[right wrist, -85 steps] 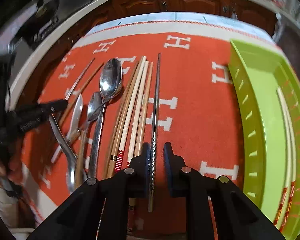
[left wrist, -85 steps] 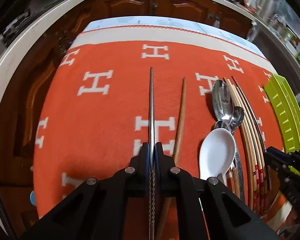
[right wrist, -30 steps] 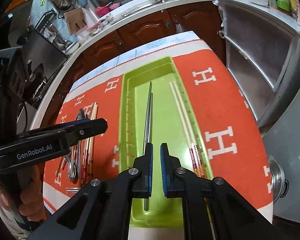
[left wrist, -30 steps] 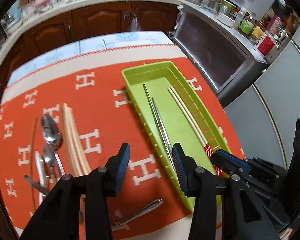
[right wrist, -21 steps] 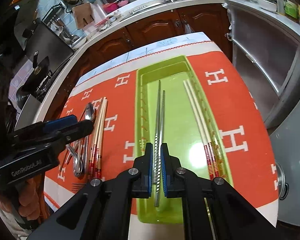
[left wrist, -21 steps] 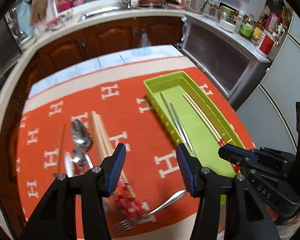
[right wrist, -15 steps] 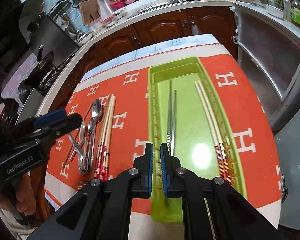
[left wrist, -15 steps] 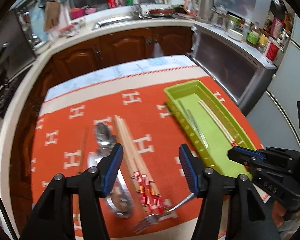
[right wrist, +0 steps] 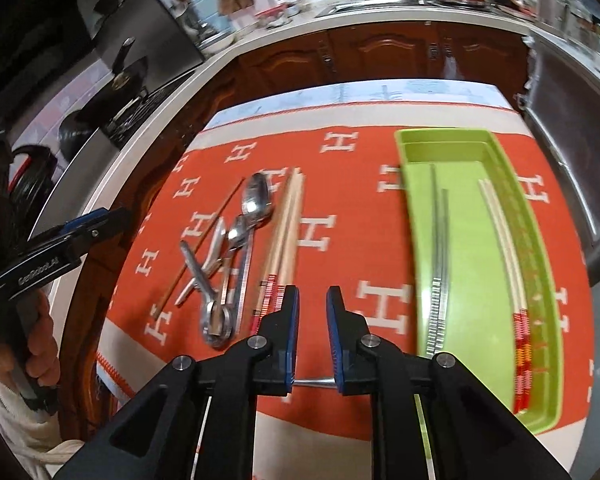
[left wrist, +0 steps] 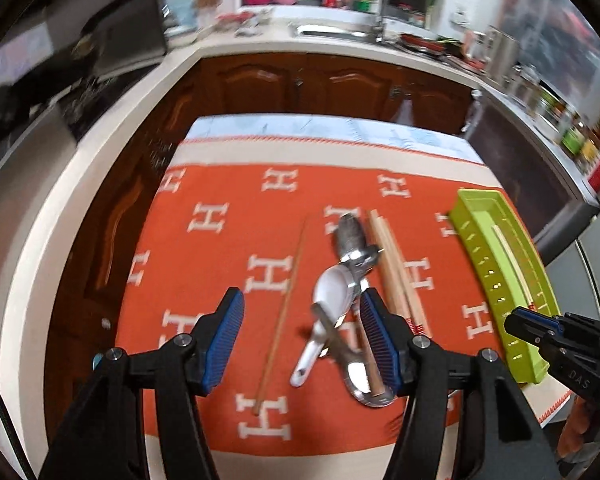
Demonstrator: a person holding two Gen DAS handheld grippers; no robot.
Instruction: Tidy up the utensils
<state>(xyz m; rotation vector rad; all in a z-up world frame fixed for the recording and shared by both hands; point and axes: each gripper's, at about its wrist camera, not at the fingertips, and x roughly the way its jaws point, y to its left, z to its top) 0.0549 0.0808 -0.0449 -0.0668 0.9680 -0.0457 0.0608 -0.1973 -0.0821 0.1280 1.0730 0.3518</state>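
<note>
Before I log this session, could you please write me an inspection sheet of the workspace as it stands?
Surface: orange cloth with white H pattern, covering a table.
Job's things: green tray holds two metal chopsticks and a pale pair. Loose on the cloth: spoons and other cutlery in a heap, wooden chopsticks, a single brown stick.
Clutter: nothing seen beyond the unsorted cutlery.
Grippers: left tool open over the cutlery heap, holding nothing; right tool opening, nothing between its pads.
Cables: nothing seen.
Surroundings: wooden cabinets, crowded counter and sink behind.
</note>
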